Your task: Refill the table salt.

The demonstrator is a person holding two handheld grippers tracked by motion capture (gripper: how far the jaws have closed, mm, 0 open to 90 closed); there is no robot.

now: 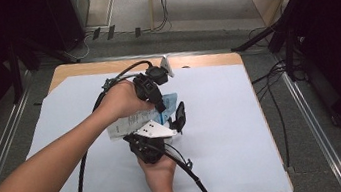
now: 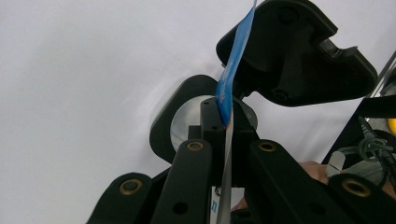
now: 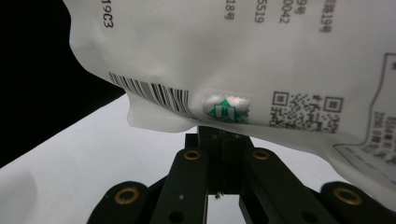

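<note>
A flat plastic packet [image 1: 125,126], white with a blue end, hangs just above the middle of the white-covered table [image 1: 223,129] between both grippers. My left gripper [image 1: 161,111] reaches down from the left hand and is shut on the blue end. In the left gripper view the packet [image 2: 238,51] stands edge-on, pinched at the tips of the left gripper [image 2: 223,116]. My right gripper [image 1: 148,125] comes up from the near side under a grey plate. The right gripper [image 3: 219,135] is shut on the lower edge of the packet [image 3: 233,46], whose white face shows a barcode and a QR code.
Black cables [image 1: 195,178] trail from both grippers toward the near table edge. A wooden rim [image 1: 204,61] marks the far side. Dark stands [image 1: 292,43] and floor cables flank the table on both sides. The other gripper's black body [image 2: 299,51] looms close in the left gripper view.
</note>
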